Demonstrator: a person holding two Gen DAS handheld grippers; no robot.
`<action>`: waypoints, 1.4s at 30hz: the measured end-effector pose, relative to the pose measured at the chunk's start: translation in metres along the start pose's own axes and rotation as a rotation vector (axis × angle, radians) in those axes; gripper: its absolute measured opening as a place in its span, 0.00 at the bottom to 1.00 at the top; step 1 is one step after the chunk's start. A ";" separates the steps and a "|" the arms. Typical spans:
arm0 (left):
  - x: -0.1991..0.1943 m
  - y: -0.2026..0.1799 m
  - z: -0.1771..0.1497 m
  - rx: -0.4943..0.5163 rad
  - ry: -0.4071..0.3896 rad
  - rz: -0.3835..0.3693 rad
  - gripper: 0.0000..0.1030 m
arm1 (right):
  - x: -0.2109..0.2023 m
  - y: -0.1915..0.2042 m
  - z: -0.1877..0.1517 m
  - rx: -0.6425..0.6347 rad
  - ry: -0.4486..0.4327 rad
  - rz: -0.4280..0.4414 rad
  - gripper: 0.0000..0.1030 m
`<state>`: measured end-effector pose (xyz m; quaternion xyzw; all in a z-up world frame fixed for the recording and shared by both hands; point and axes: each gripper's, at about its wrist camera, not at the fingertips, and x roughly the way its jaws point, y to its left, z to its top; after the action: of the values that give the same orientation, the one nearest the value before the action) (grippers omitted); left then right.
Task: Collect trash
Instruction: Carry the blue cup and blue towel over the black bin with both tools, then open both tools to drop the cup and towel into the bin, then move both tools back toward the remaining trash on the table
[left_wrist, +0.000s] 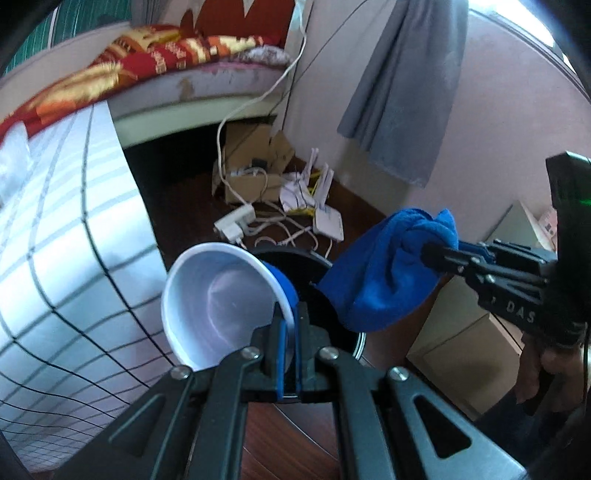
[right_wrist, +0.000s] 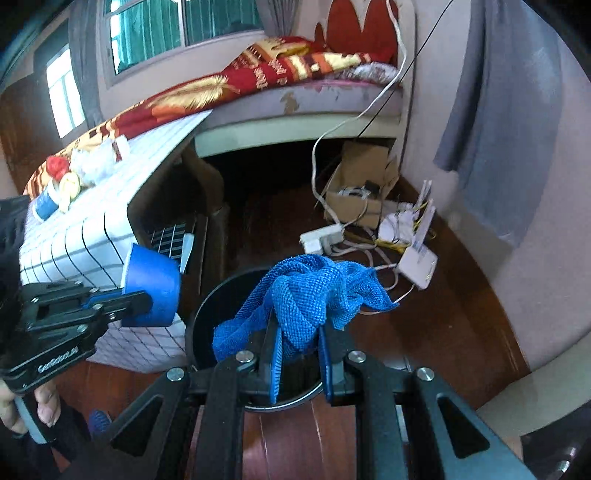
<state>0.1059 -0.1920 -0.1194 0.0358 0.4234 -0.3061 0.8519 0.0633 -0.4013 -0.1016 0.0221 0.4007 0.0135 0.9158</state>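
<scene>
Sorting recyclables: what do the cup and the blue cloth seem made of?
Blue cup: probably thin plastic or coated paper, its white inside smooth and faintly glossy. Blue cloth: soft textile, likely microfibre, with a waffle-like knit and limp folds.

Hidden mostly behind the blue cloth (right_wrist: 295, 295) and bowl (left_wrist: 225, 302): black bin (right_wrist: 207, 314), inside too dark to read. Cut off at the left edge: small items (right_wrist: 74, 173) on the checked tabletop, too blurred to name. Lost in shadow under the bed (right_wrist: 295, 99): the floor.
</scene>
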 end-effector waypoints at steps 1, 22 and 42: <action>0.006 0.002 -0.001 -0.006 0.014 -0.007 0.04 | 0.007 -0.001 -0.002 -0.004 0.011 0.012 0.18; 0.072 0.026 -0.035 -0.128 0.197 0.128 0.82 | 0.102 -0.033 -0.026 -0.033 0.212 -0.057 0.98; -0.032 0.028 -0.019 -0.137 0.040 0.232 0.87 | 0.019 0.015 0.013 -0.039 0.065 -0.108 1.00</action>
<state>0.0938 -0.1476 -0.1134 0.0325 0.4531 -0.1750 0.8735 0.0852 -0.3858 -0.1060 -0.0177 0.4307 -0.0274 0.9019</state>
